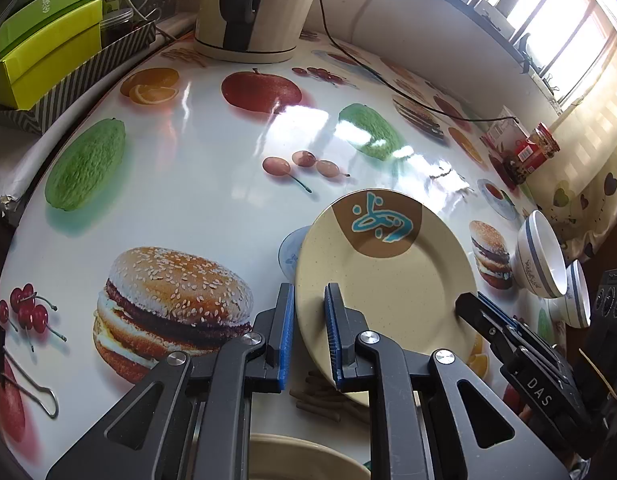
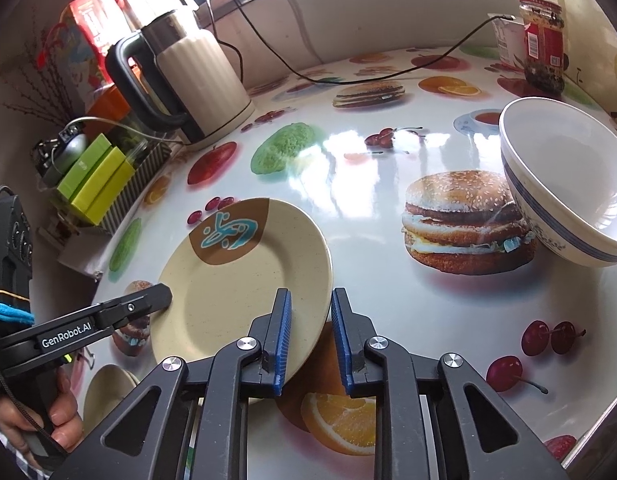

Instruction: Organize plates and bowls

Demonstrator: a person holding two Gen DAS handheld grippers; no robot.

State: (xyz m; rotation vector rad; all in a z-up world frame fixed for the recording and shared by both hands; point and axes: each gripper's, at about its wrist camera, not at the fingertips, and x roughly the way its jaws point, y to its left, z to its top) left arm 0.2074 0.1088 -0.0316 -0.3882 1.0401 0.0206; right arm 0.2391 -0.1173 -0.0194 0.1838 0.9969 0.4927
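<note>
Two handheld grippers flank a cream plate (image 2: 244, 280) with a brown-and-teal motif above the fruit-print tablecloth (image 2: 368, 208); it should be lifted level and evenly. The left gripper (image 1: 310, 332) and right gripper (image 2: 310, 340) each have their jaws narrowed onto opposite rims, apparently pinching; a blue-banded bowl (image 2: 564, 184) waits nearby.

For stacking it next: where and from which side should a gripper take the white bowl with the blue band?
Probably the near rim of the white bowl, from above, one finger inside and one outside: it stands upright with its mouth open, and its body looks too wide to span.
</note>
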